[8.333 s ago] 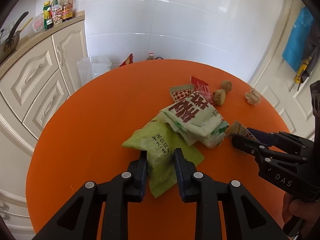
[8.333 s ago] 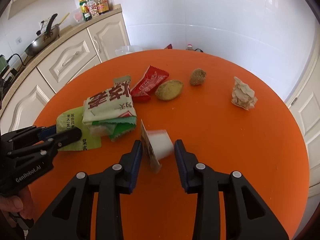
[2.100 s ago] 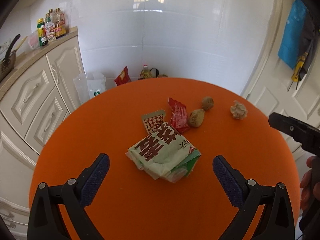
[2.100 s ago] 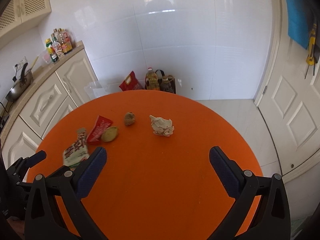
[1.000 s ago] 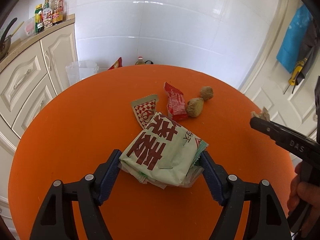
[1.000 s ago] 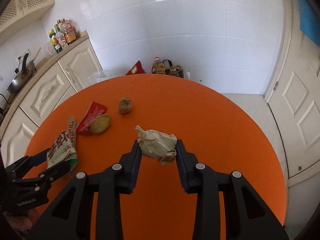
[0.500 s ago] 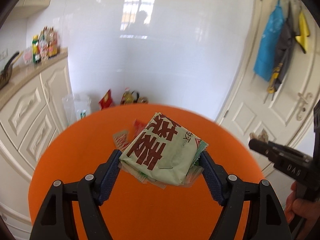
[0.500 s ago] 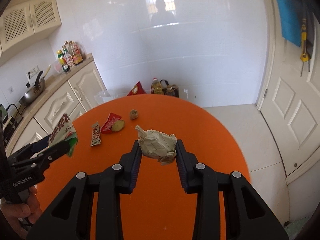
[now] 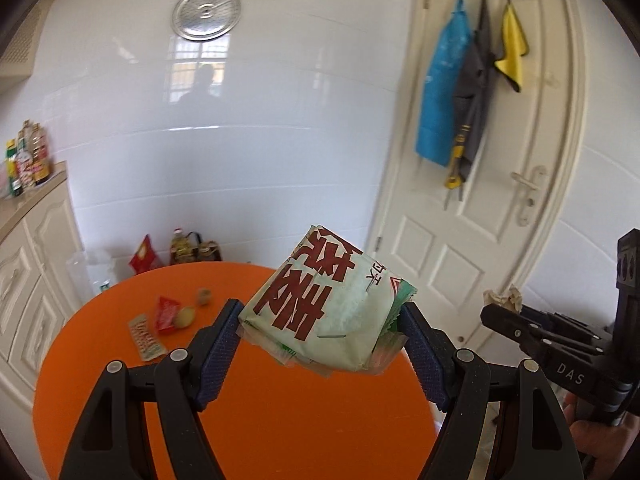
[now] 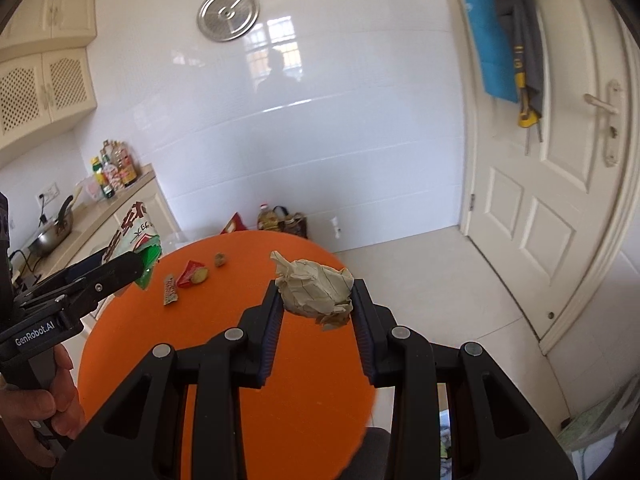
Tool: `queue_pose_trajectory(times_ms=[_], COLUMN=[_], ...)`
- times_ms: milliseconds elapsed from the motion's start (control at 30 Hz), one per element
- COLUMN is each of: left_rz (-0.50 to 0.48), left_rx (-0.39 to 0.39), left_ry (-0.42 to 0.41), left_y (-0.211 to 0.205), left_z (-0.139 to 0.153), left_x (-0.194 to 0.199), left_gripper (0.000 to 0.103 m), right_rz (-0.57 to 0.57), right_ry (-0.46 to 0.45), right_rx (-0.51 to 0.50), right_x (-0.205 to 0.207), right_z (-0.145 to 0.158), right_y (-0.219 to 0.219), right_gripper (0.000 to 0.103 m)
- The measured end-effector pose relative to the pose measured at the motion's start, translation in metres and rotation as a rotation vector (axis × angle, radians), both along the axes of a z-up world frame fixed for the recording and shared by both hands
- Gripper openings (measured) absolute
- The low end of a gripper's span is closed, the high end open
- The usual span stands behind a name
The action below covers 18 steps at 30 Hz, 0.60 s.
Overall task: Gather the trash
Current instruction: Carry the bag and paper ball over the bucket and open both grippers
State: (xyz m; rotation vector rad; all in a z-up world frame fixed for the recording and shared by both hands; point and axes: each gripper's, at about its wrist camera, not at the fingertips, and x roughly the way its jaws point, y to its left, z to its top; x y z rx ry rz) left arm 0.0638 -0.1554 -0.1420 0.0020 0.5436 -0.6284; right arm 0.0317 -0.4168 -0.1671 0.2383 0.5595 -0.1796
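My left gripper is shut on a stack of pale green snack bags with red print, held well above the round orange table. That same stack of green bags and the left gripper appear at the left of the right wrist view. My right gripper is shut on a crumpled ball of beige paper, lifted over the table's right side. In the left wrist view the right gripper shows at right with the paper ball. A checked wrapper, a red wrapper and two brown lumps lie on the table.
Cream cabinets with bottles and a pan run along the left. Bags and an oil bottle stand on the floor by the white tiled wall. A white door with hanging cloths is at right. A hand holds the left gripper.
Both grippers have risen with their loads and tilted up, so the table has sunk lower and smaller in both views. The remaining wrappers and lumps stayed put.
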Motion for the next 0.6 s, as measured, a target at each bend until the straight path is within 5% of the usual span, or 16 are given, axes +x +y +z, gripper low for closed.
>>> queue_pose_trajectory(times_ms=[300, 600], left_rz=[-0.237, -0.433], left_rx=[0.040, 0.123], left_ry=[0.027, 0.135], left_y=[-0.040, -0.149], left_z=[0.003, -0.001], left_x=[-0.052, 0.000], left_gripper=[0.073, 0.073], right_rz=[-0.193, -0.390], right_ry=[-0.008, 0.048], right_rx=[0.037, 0.100], right_x=[-0.077, -0.139], right_z=[-0.007, -0.046], right_y=[-0.065, -0.139], right_gripper=[0.034, 0.034])
